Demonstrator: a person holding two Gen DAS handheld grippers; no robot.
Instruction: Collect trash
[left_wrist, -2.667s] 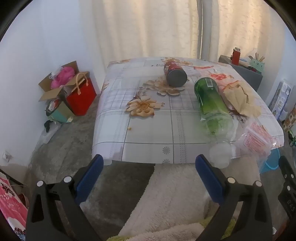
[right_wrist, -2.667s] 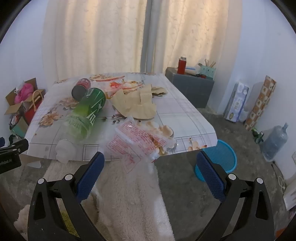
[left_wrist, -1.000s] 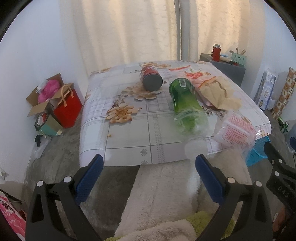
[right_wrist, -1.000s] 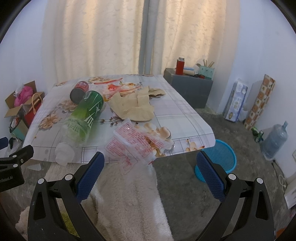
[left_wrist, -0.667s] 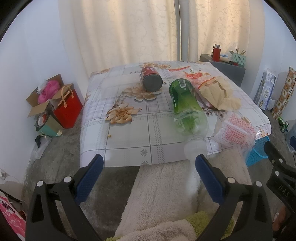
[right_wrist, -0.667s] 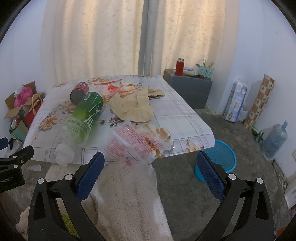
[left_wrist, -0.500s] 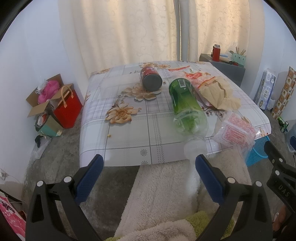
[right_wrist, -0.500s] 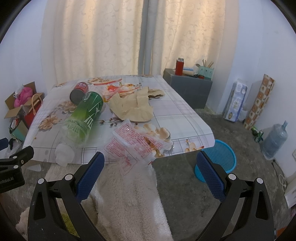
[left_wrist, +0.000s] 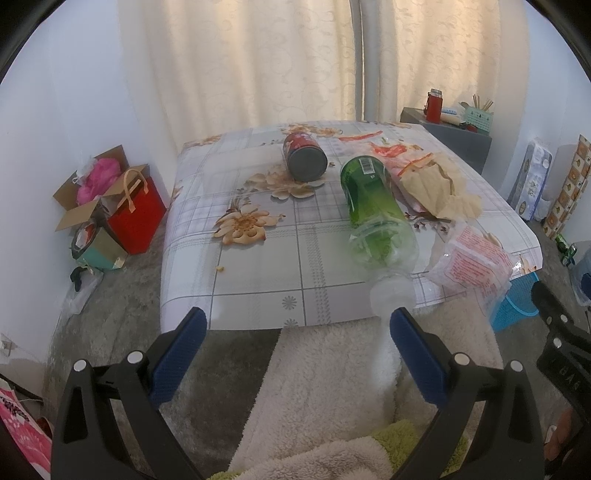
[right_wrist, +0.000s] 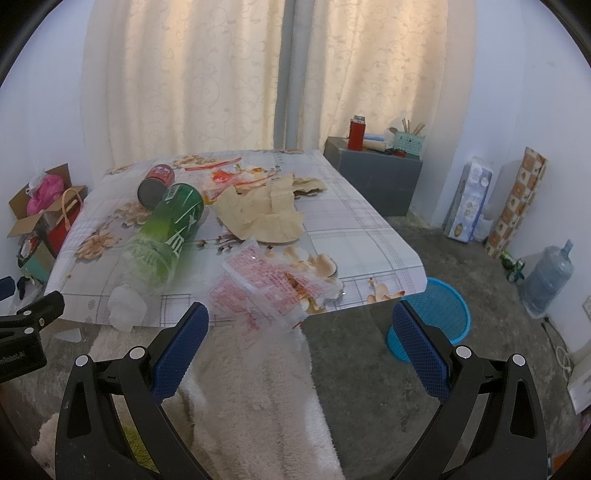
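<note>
Unchanged since half a second ago: trash and grippers alike. Left wrist view: left gripper, jaws spread wide, empty, short of low floral-cloth table; green plastic bottle lying beside red tin can. Right wrist view: right gripper agape, empty; clear red-printed plastic wrapper overhanging table edge; crumpled brown paper behind; blue plastic basket on floor.

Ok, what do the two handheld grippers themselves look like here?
Both match: the left gripper and right gripper have black plastic frames with silver screws, and jaws faced with textured blue pads. White lettering marks the side of each body.
</note>
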